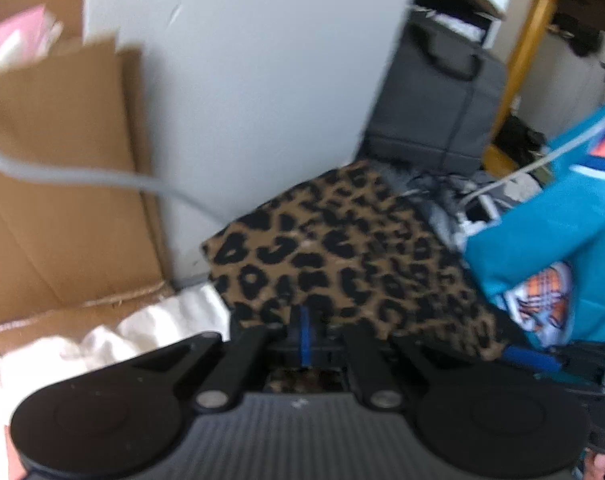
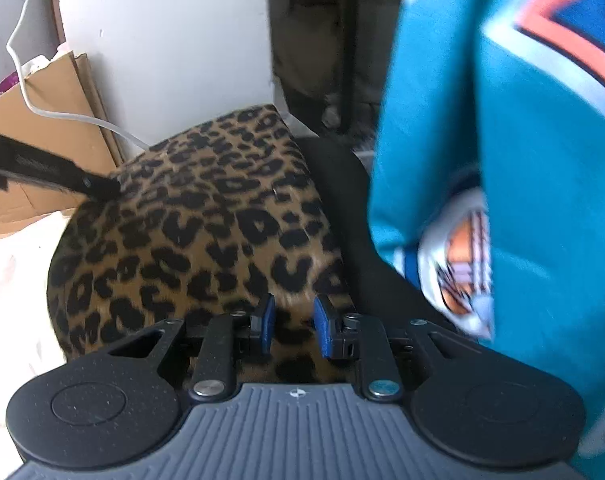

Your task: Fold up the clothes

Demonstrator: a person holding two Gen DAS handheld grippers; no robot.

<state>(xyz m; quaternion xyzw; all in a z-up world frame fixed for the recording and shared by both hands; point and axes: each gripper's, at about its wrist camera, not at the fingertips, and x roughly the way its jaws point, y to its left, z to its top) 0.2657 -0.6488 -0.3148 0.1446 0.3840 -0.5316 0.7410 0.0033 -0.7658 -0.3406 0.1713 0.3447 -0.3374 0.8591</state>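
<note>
A leopard-print garment (image 1: 342, 248) hangs lifted between both grippers, folded into a thick panel. My left gripper (image 1: 302, 332) is shut on its near edge, blue pads pressed together. From the right wrist the same leopard-print garment (image 2: 190, 220) bulges like a dome, and the left gripper (image 2: 102, 188) pinches its far left edge. My right gripper (image 2: 294, 322) holds the near edge, its pads a little apart with a thick fold of fabric between them. In the left wrist view the right gripper (image 1: 530, 356) shows at the cloth's right corner. Black fabric (image 2: 342, 200) borders the print.
A person's teal jersey (image 2: 522, 200) with an orange and white logo fills the right side; the teal jersey (image 1: 562, 232) is close there too. A cardboard box (image 1: 62, 180), white wall (image 1: 242, 80), grey bag (image 1: 434, 100), white cable (image 2: 22, 80) and white cloth (image 1: 122, 340) surround the garment.
</note>
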